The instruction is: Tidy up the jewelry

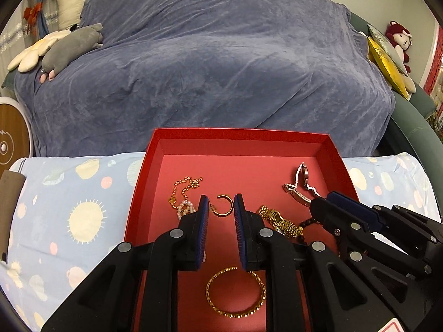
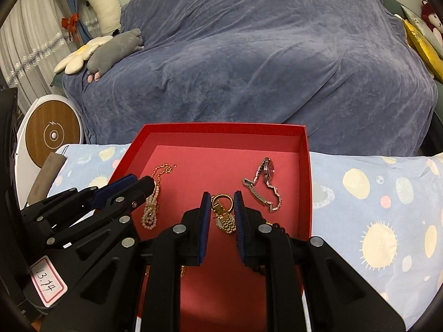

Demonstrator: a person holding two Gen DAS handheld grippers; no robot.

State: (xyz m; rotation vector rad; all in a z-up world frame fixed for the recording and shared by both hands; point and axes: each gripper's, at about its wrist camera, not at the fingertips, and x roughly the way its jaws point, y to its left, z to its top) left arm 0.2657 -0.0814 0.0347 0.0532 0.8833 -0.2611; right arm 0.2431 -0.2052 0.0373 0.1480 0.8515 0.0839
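Both grippers are hovering, jaws parted and empty, over the red tray [image 1: 339, 155] at frame centre. The left gripper [image 1: 221, 207] is framing the gold ring [image 1: 223, 205]; the right gripper [image 2: 221, 203] is bracketing the gold watch [image 2: 224, 215] (likely mid-pick). Next: lowering, then pinching.

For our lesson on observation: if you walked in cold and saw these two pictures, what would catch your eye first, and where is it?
First, the shallow bright red cardboard box in the middle, on a pale blue planet-print cloth. Inside lie a round gold bangle nearest the camera, a gold link watch between the open fingers of the right gripper, and a silver link watch towards the far right corner. Behind looms a large blue-grey velvet cover.
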